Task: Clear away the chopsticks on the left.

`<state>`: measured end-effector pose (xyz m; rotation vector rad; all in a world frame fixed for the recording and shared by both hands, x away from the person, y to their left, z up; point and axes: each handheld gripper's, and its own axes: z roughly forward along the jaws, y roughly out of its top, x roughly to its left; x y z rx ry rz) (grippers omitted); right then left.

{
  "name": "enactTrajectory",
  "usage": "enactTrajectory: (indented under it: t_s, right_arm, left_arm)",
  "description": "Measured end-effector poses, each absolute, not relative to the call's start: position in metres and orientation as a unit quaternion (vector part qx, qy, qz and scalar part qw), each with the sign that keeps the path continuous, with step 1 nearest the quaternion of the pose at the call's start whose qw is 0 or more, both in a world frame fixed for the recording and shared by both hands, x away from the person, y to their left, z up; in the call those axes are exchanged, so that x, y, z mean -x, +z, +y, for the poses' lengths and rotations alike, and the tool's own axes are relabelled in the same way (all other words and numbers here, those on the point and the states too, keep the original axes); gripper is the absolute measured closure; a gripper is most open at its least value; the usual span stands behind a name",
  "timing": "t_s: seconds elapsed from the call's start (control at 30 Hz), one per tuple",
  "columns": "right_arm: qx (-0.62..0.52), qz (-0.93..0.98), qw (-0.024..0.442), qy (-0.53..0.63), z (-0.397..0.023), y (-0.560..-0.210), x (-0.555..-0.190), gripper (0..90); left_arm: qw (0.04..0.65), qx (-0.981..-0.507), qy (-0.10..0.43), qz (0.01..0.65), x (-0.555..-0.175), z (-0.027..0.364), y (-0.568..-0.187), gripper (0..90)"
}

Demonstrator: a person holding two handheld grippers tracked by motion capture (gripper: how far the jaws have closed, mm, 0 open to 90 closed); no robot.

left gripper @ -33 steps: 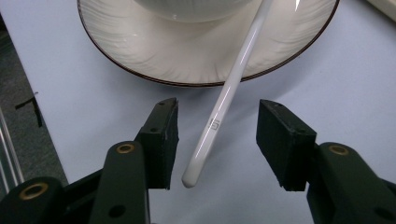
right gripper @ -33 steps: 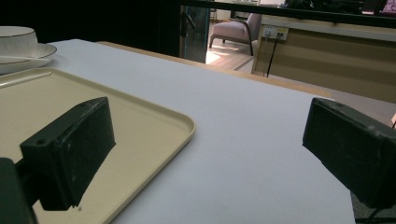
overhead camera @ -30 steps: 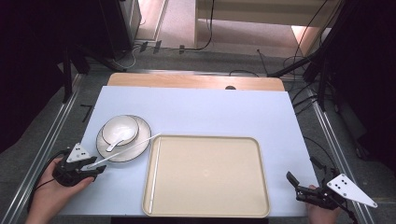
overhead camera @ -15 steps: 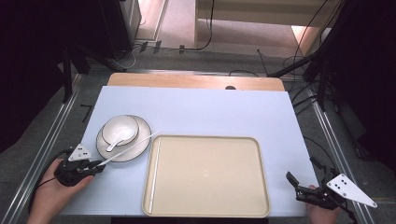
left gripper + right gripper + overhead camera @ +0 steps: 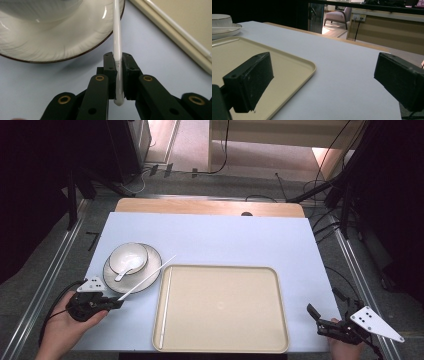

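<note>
High view: the left gripper (image 5: 116, 303) is held low at the table's (image 5: 225, 235) near-left corner, forearm entering from below, jaws pointed toward the tray (image 5: 220, 307). Its jaws have just been closing and are clamped on the near end of a white chopstick (image 5: 147, 277), which slants up across the plate's (image 5: 112, 277) rim. A second chopstick (image 5: 166, 305) is seen lying inside the tray's left edge. The right gripper (image 5: 325, 320) is rested at the near-right corner, jaws wide apart.
</note>
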<state>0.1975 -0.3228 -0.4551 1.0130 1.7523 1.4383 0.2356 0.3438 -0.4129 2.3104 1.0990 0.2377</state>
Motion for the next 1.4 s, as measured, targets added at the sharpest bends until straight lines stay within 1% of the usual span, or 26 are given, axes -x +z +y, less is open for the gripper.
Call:
enactTrajectory:
  t_s: [0.23, 0.53, 0.83, 1.4]
  right_arm:
    - [-0.384, 0.667, 0.326, 0.549, -0.323, -0.455, -0.197, 2.4]
    - [-0.385, 0.667, 0.325, 0.549, -0.324, -0.455, -0.198, 2.5]
    - [-0.386, 0.667, 0.323, 0.549, -0.324, -0.455, -0.197, 2.5]
    - [-0.386, 0.667, 0.324, 0.549, -0.324, -0.455, -0.198, 2.5]
  left_arm:
    - [0.298, -0.851, 0.075, 0.426, -0.234, 0.330, -0.408, 84.3]
    - [0.316, -0.850, 0.060, 0.417, -0.230, 0.304, -0.405, 84.4]
    - [0.319, -0.856, 0.033, 0.404, -0.229, 0.271, -0.413, 84.4]
    - [0.326, -0.864, -0.003, 0.385, -0.223, 0.225, -0.430, 84.3]
